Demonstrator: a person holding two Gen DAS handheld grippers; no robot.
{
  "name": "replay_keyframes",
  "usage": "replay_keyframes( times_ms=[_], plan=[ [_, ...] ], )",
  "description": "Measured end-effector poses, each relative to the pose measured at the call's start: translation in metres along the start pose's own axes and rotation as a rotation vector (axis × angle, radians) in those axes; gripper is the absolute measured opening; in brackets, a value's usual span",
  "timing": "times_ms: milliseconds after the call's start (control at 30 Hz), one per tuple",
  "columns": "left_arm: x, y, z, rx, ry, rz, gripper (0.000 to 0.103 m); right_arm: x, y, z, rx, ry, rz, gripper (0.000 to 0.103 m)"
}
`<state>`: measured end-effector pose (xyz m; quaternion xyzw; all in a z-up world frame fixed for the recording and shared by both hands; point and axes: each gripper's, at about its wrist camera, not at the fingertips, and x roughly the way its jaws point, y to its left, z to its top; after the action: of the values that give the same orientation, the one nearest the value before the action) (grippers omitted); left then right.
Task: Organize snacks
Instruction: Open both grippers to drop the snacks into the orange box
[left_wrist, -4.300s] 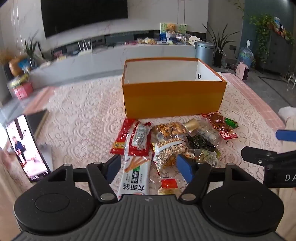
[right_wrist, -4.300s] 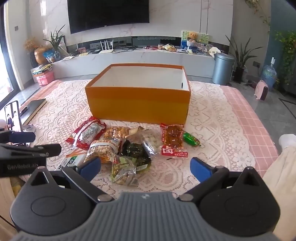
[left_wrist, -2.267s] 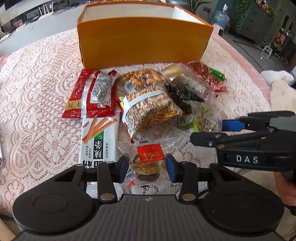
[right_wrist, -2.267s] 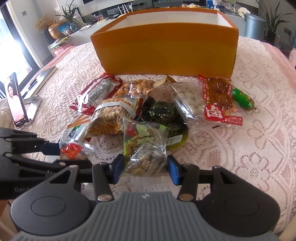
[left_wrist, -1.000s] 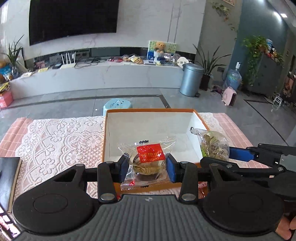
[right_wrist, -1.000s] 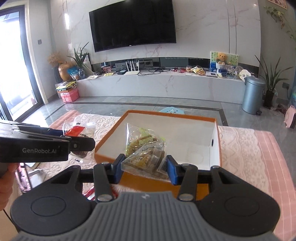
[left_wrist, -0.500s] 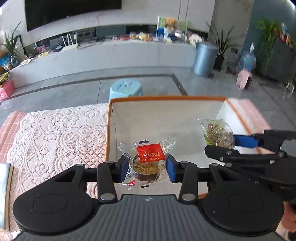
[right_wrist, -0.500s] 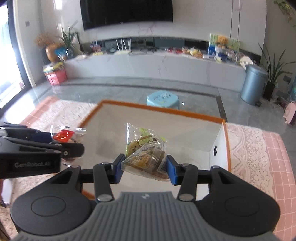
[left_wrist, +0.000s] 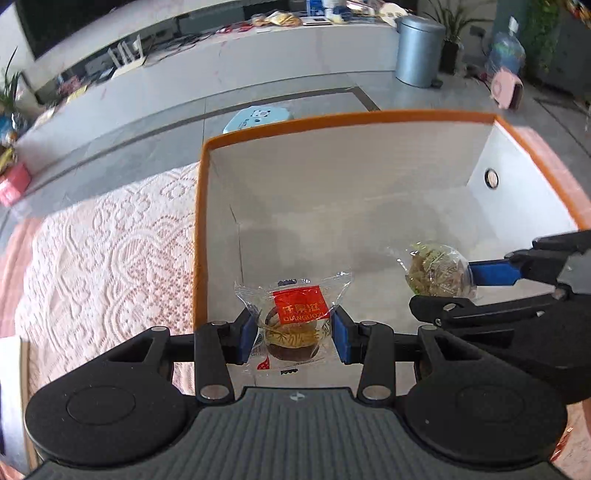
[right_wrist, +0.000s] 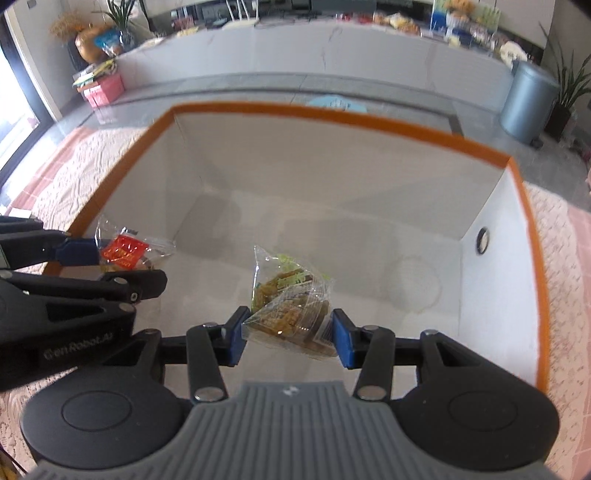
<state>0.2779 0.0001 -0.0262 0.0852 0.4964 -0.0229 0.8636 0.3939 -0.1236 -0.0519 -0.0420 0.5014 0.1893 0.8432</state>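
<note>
An orange box (left_wrist: 201, 206) with a white inside stands on the lace tablecloth; its rim (right_wrist: 532, 236) fills the right wrist view. My left gripper (left_wrist: 293, 334) is shut on a clear packet with a red label (left_wrist: 295, 317), held over the box's left side. The same packet (right_wrist: 123, 251) shows at the left of the right wrist view. My right gripper (right_wrist: 288, 334) is shut on a clear bag of yellow-green snacks (right_wrist: 290, 306), held over the middle of the box. That bag (left_wrist: 436, 271) appears at the right in the left wrist view.
The lace tablecloth (left_wrist: 110, 251) spreads to the left of the box. Beyond the table are a grey floor, a light blue stool (left_wrist: 258, 118), a long white TV bench (right_wrist: 314, 48) and a metal bin (left_wrist: 419, 48). The box floor (right_wrist: 369, 266) under both packets is bare.
Both grippers have moved forward and down over the box and tilted downward, still holding their packets. The box now fills both views.
</note>
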Motion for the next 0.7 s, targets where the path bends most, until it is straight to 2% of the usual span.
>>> replay_keyframes(
  times_ms=[200,467,567,633,700],
  plan=[
    [-0.003,-0.011,-0.004,0.03,0.019,0.021,0.049,0.013,0.001,-0.001,0.011,0.07,-0.013,0.047],
    [-0.006,-0.001,0.006,-0.016,0.028,-0.002,0.057,0.006,0.001,-0.003,0.008,0.11,-0.027,0.048],
    [-0.016,0.002,0.006,-0.021,-0.001,0.012,0.063,-0.004,0.001,-0.003,-0.003,0.093,-0.046,0.056],
    [-0.022,0.003,0.007,-0.025,-0.018,0.021,0.072,-0.01,0.001,-0.003,-0.005,0.081,-0.069,0.064],
    [-0.03,0.007,0.007,-0.035,-0.032,0.012,0.075,-0.018,-0.001,-0.003,0.008,0.071,-0.088,0.068]
  ],
)
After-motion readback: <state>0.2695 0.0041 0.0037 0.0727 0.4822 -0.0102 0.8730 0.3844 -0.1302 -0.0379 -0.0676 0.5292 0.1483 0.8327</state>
